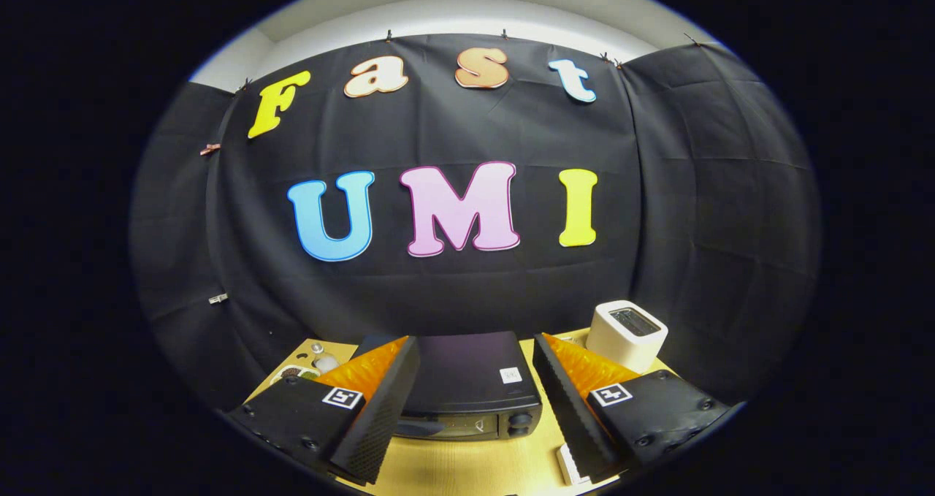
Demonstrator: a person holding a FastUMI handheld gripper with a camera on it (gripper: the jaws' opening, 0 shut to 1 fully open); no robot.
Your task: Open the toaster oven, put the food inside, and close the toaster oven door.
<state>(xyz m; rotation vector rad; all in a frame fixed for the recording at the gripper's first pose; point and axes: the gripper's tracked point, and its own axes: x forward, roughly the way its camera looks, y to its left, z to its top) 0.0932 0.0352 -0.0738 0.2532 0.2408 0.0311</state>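
Observation:
A black toaster oven stands on the wooden table, seen from above and in front, just beyond my fingers and between them. Its door looks closed, and two knobs sit at the right of its front. My gripper hangs above the table's near side, open, with nothing between its fingers. To the left of the oven, past my left finger, lies a plate with something dark on it, mostly hidden, and a small pale item beside it.
A white pop-up toaster stands at the back right, behind my right finger. A white object lies on the table by the right finger's base. Black cloth walls close in the table at the back and sides.

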